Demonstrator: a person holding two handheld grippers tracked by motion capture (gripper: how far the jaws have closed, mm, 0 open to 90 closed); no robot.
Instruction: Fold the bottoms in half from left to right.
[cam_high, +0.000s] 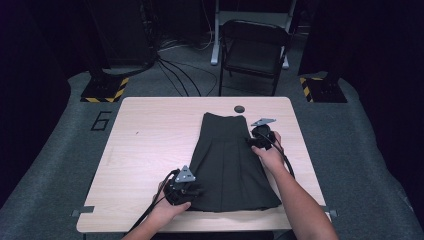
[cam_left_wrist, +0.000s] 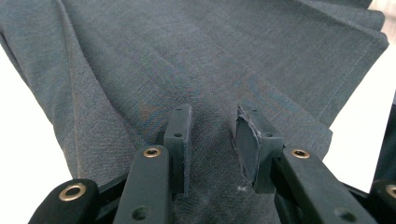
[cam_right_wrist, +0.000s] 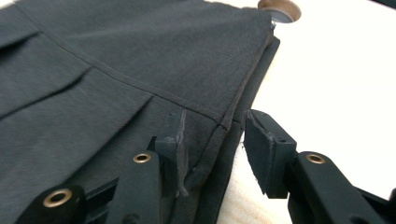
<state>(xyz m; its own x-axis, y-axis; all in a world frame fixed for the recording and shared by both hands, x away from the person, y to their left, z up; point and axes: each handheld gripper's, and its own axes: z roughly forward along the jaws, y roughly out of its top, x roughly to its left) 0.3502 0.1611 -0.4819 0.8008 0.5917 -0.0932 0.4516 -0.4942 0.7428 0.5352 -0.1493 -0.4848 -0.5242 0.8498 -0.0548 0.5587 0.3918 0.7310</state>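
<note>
Working a dark pleated skirt (cam_high: 231, 165) that lies flat down the middle of the tabletop (cam_high: 145, 150), waistband toward twelve o'clock and hem toward six, I have one gripper at each side of it. My left gripper (cam_high: 192, 191) sits at the hem's seven o'clock corner; in the left gripper view its jaws stand apart over the cloth, pads not pressing anything. My right gripper (cam_high: 255, 141) is at the skirt's two o'clock edge just below the waistband (cam_right_wrist: 154, 42), and in the right gripper view its jaws straddle the side seam (cam_right_wrist: 233, 107), also apart, the folded edge between them but not pinched. I judge the step to be taking hold of that side and the hem corner for a fold. To do it well I should seat both layers deep between the pads before closing, keep the pleats lying flat, and lift both hands evenly so nothing drags toward the grommet hole (cam_high: 239, 109).
</note>
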